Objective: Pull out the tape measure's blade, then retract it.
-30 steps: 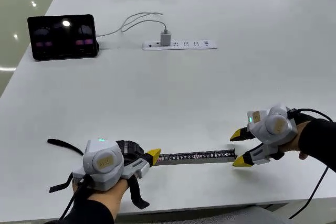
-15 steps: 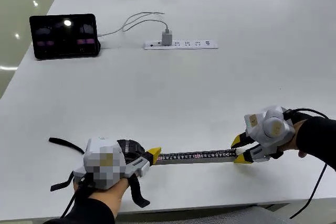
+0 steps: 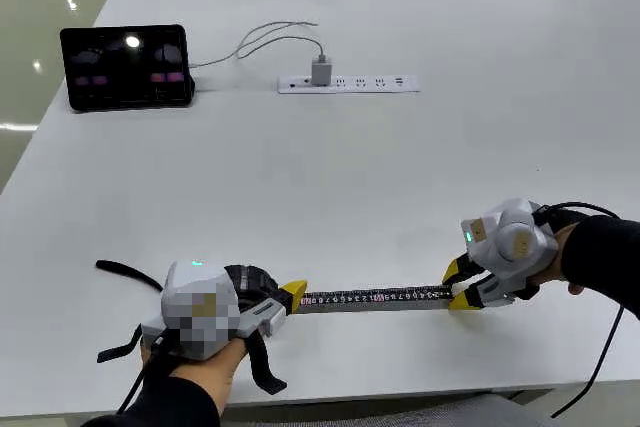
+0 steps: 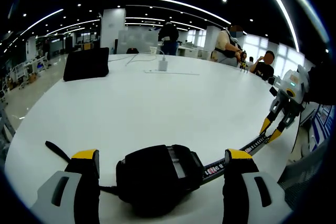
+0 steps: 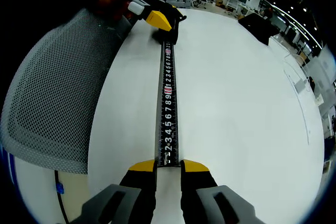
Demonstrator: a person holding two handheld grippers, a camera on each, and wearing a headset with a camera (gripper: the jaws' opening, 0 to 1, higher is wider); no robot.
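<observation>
Our left gripper (image 4: 161,157) straddles the chunky black tape measure case (image 4: 157,179), can't tell if it's squeezing. Right gripper (image 5: 168,165) pinches the tip of its black numbered blade (image 5: 168,103). Black tablet (image 3: 127,67), white power strip (image 3: 348,83) well beyond both.

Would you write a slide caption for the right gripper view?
Right gripper pinches the tape blade, stretched across the white table to the left gripper holding its case.

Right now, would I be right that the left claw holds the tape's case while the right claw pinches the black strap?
Not quite: the right claw pinches the end of the blade, not the strap, which lies on the table by the other gripper. The right gripper view shows this. The left claw does hold the case.
</observation>
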